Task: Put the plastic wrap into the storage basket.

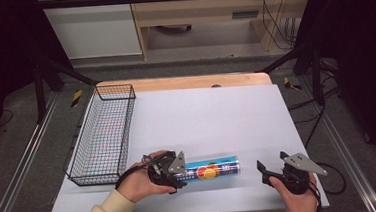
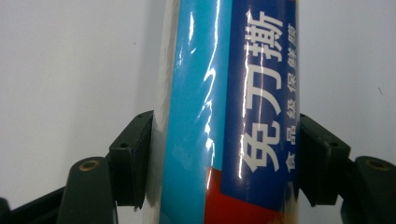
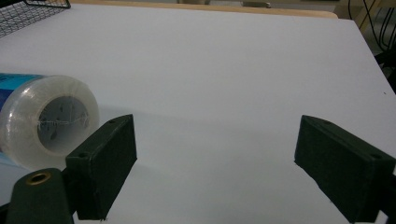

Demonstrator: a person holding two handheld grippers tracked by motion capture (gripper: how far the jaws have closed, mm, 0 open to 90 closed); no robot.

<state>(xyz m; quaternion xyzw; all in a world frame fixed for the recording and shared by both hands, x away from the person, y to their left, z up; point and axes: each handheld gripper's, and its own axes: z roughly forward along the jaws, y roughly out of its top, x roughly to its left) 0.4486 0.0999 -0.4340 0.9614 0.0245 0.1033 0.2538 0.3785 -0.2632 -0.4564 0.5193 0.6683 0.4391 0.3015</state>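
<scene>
One roll (image 1: 211, 169) flat, long axis L-R, left tongs (image 1: 180, 172) clamping its left end, right tongs (image 1: 262, 173) wide open.

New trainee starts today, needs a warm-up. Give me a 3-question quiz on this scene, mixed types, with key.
1. True or false: the left gripper has its fingers clamped on the roll.
2. The right gripper is: A) open, holding nothing B) shut on the roll C) inside the basket.
3. Fill in: the wire basket stands on the table's ____ side in the high view.

Key: 1 true; 2 A; 3 left.
</scene>
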